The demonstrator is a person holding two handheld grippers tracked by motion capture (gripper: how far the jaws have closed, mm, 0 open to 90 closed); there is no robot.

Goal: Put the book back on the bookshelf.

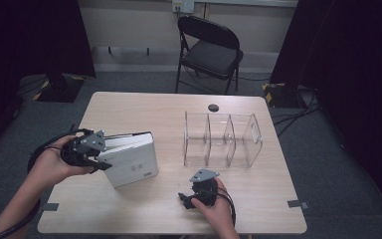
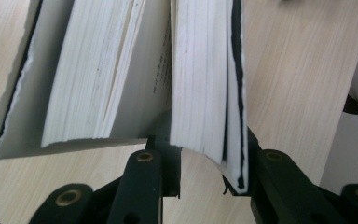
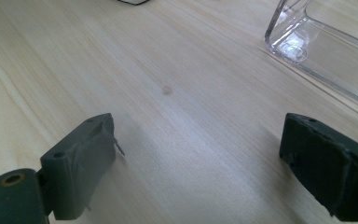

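Note:
A thick white book point(image 1: 132, 159) rests on the wooden table point(image 1: 144, 107) at the left. My left gripper point(image 1: 103, 154) meets its left edge. In the left gripper view the book point(image 2: 98, 79) fans open into two blocks of pages. My left gripper point(image 2: 205, 175) is shut on the right block together with a dark-edged cover. A clear divided organizer point(image 1: 222, 139) stands at the table's middle right. My right gripper point(image 1: 185, 199) sits near the front edge, below the organizer. Its jaws point(image 3: 200, 163) stand wide open over bare wood, with the organizer's corner point(image 3: 317, 42) ahead to the right.
A black folding chair point(image 1: 209, 47) stands beyond the table's far edge. A dark round cable hole point(image 1: 213, 107) sits in the tabletop behind the organizer. Black curtains hang on both sides of the room. Cables trail from both grippers.

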